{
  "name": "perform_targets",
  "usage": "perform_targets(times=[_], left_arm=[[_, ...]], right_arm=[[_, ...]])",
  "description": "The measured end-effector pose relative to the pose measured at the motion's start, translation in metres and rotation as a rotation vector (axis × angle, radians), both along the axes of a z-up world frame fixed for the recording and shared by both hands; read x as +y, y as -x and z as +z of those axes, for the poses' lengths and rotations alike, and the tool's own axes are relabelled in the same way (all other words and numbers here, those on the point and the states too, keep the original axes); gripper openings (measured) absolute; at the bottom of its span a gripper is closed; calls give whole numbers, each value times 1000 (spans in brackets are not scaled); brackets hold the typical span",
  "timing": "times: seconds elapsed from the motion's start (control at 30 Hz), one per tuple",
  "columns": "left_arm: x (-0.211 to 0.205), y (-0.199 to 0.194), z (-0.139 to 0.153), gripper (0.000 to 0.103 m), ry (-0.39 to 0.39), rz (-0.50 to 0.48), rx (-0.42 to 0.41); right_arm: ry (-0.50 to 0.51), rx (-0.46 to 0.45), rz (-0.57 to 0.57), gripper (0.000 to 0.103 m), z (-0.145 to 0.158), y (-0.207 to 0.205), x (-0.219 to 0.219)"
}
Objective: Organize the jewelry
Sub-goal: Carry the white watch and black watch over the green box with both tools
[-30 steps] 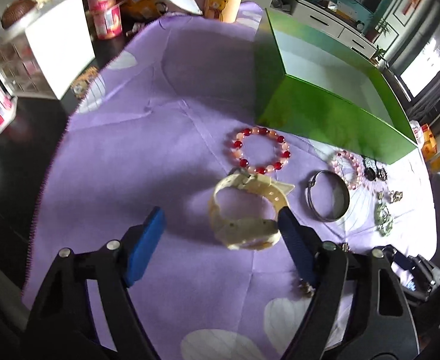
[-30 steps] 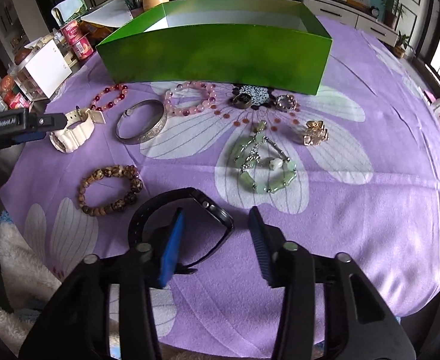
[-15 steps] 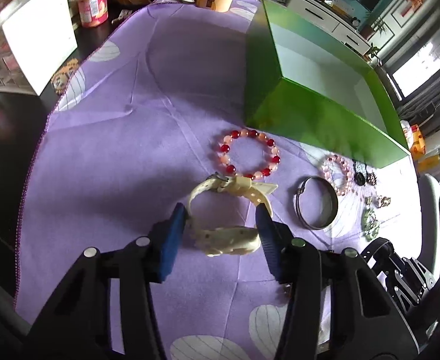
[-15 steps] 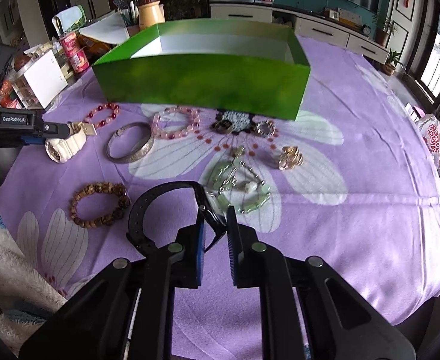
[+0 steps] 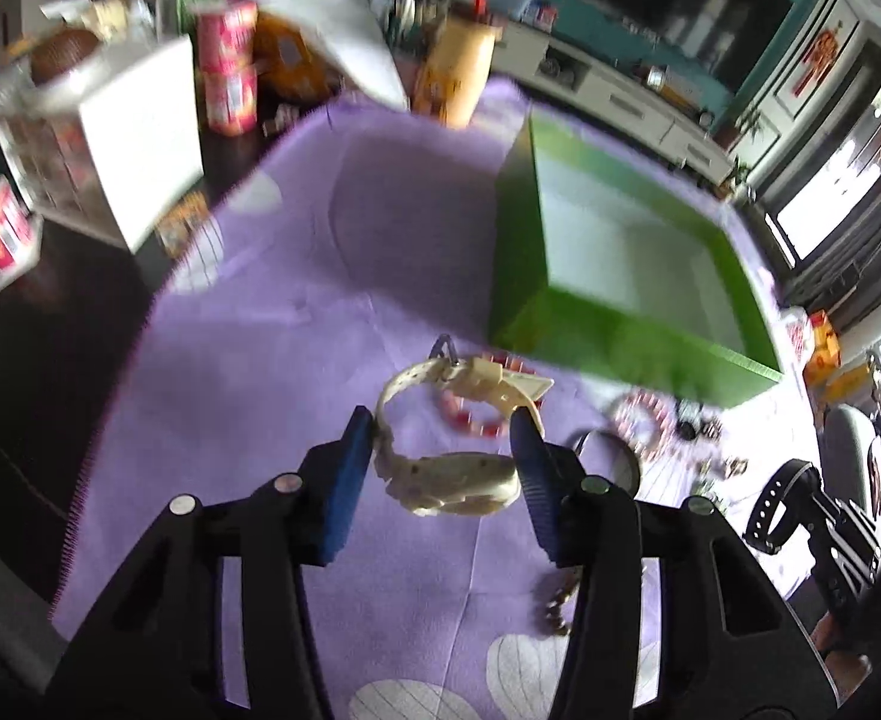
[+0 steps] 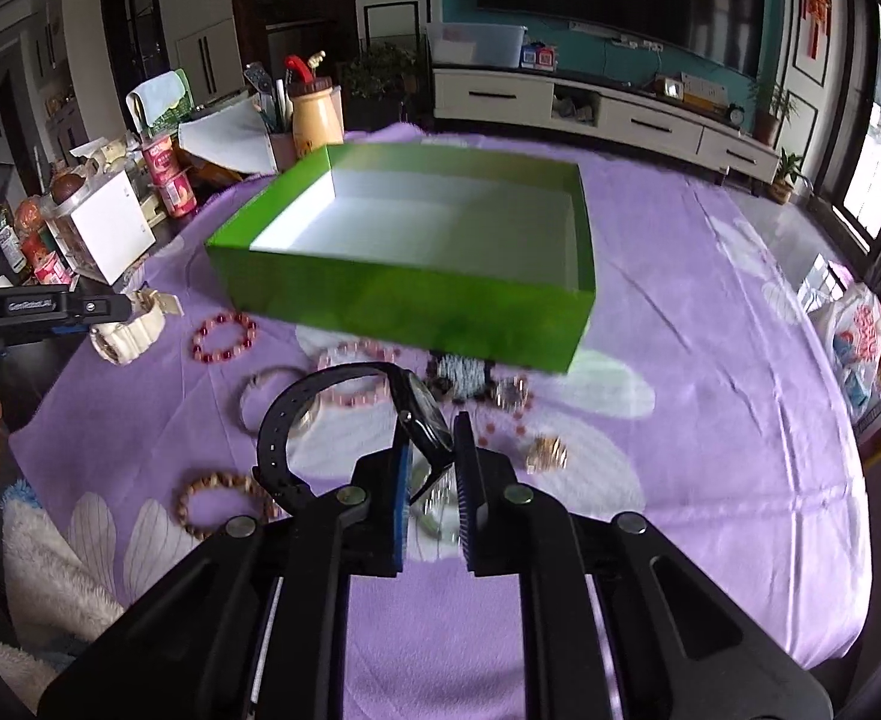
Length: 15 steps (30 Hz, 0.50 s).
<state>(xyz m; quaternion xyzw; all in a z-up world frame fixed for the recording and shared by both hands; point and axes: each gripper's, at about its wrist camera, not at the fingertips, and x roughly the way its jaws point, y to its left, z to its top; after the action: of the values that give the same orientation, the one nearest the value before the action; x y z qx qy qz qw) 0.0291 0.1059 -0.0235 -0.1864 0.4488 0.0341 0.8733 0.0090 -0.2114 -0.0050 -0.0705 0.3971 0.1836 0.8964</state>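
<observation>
Left claw point(image 5: 443, 468) pinching cream watch point(image 5: 452, 468) | right claw point(image 6: 431, 480) pinching black watch point(image 6: 344, 420) | I see green box point(image 6: 404, 300) empty | 2 lifted, bracelets left on surface

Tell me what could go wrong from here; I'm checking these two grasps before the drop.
The black watch is pinched only at its case by the right gripper, so its strap loop could swing or twist out. The cream watch in the left gripper may slip. Either could miss the green box.
</observation>
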Motion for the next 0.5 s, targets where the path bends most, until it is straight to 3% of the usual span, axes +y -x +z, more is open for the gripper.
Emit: perform_targets(times=[0.2, 0.23, 0.27, 0.3, 0.5], left_arm=[[1, -4, 35, 47, -26, 24, -107], [1, -5, 39, 40, -41, 25, -121], [-1, -7, 44, 5, -61, 25, -135], [-1, -10, 48, 1, -49, 11, -144], [-14, -46, 46, 1, -57, -43, -146]], right_arm=[[-12, -45, 13, 13, 23, -22, 15], [-12, -49, 18, 13, 25, -26, 17], [-12, -51, 20, 13, 27, -30, 20], [-17, -56, 20, 13, 30, -34, 22], [-72, -99, -6, 13, 35, -61, 26]])
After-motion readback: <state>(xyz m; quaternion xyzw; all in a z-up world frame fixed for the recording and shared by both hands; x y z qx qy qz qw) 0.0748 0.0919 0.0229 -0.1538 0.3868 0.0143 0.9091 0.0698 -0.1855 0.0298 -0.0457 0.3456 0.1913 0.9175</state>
